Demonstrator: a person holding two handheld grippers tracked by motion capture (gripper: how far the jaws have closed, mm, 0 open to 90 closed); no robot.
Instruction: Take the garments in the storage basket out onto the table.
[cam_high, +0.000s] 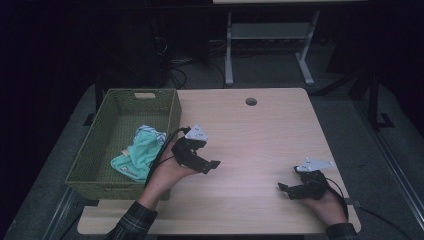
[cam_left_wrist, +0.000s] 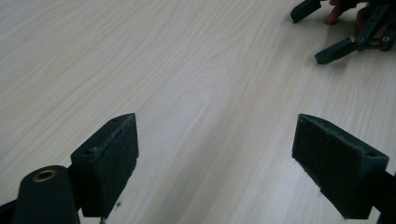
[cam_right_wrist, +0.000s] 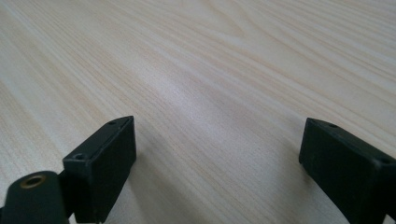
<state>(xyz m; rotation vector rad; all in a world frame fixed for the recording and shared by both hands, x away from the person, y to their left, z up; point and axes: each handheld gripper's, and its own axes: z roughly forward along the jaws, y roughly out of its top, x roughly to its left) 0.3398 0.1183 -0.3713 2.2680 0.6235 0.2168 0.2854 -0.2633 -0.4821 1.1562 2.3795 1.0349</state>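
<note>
resting on a pale wood-grain table (cam_high: 260, 130), a person's two hand-held black two-jaw grippers sit well apart with nothing between their jaws. the left gripper (cam_high: 212, 165), topped by a grey three-cornered plate, lies just beside the right wall of a green woven rectangular basket (cam_high: 90, 167) at the table's left edge, its jaws pointing toward the middle of the table. in the left gripper view its jaws stand wide apart over bare wood (cam_left_wrist: 215, 154), with the right gripper (cam_left_wrist: 322, 32) seen farther off at the top right. the right gripper (cam_high: 285, 190) rests near the table's front right corner, its jaws aimed leftward; the right gripper view shows them spread wide above bare tabletop (cam_right_wrist: 217, 158). a crumpled teal and white cloth (cam_high: 140, 152) lies inside the basket, toward its right front part, near the left gripper but not touched by it. plaid sleeves (cam_high: 132, 220) enter from the bottom edge. a round cable hole (cam_high: 251, 101) marks the table's far side.
</note>
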